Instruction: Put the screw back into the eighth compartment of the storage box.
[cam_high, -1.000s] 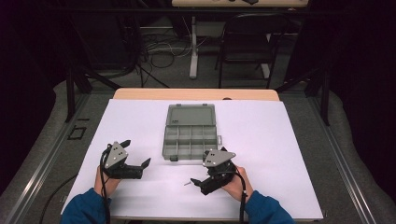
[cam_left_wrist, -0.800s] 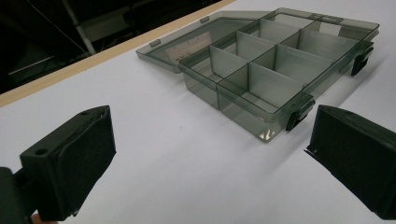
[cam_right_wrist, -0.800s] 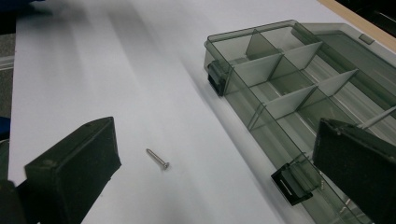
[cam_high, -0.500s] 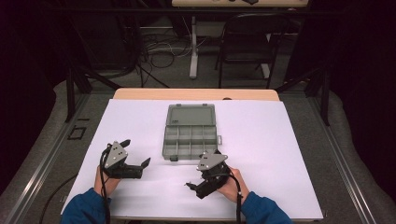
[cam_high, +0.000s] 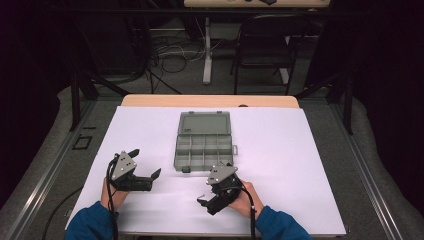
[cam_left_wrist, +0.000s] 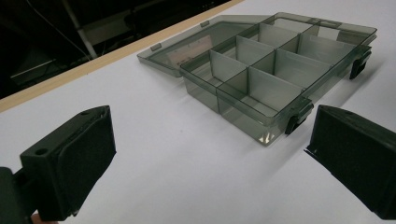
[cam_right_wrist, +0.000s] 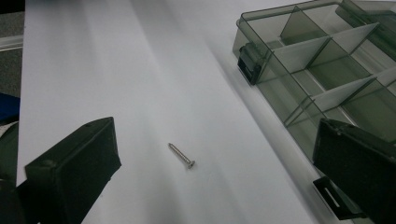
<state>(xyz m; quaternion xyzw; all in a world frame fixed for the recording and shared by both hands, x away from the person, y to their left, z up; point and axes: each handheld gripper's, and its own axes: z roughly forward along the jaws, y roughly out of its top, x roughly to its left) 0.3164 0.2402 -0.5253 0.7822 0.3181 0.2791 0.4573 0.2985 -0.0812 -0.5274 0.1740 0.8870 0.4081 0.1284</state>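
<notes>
A smoky clear compartment box (cam_high: 204, 142) lies with its lid folded back at the middle of the white table (cam_high: 300, 150), its compartments empty. My left gripper (cam_high: 146, 162) rests left of the box, open with nothing between its jaws. In the left gripper view the box (cam_left_wrist: 266, 70) lies just ahead and right of the open left gripper (cam_left_wrist: 210, 130). My right gripper (cam_high: 207, 185) sits below the box's front edge, open and turned leftward. In the right gripper view a small silver screw (cam_right_wrist: 181, 155) lies on the sheet between the right gripper's (cam_right_wrist: 215, 144) wide-apart jaws, untouched, with the box (cam_right_wrist: 322, 60) to the right.
A wooden table edge (cam_high: 210, 100) shows behind the white sheet. Beyond it stand a dark chair (cam_high: 265, 45) and floor cables (cam_high: 170, 55). Metal rails (cam_high: 45, 170) run along both sides of the table. Black latches (cam_left_wrist: 295, 122) stick out from the box's front.
My right gripper has shifted left and a little nearer the person, turning its jaws leftward over the screw. The left gripper and the box have stayed put.
</notes>
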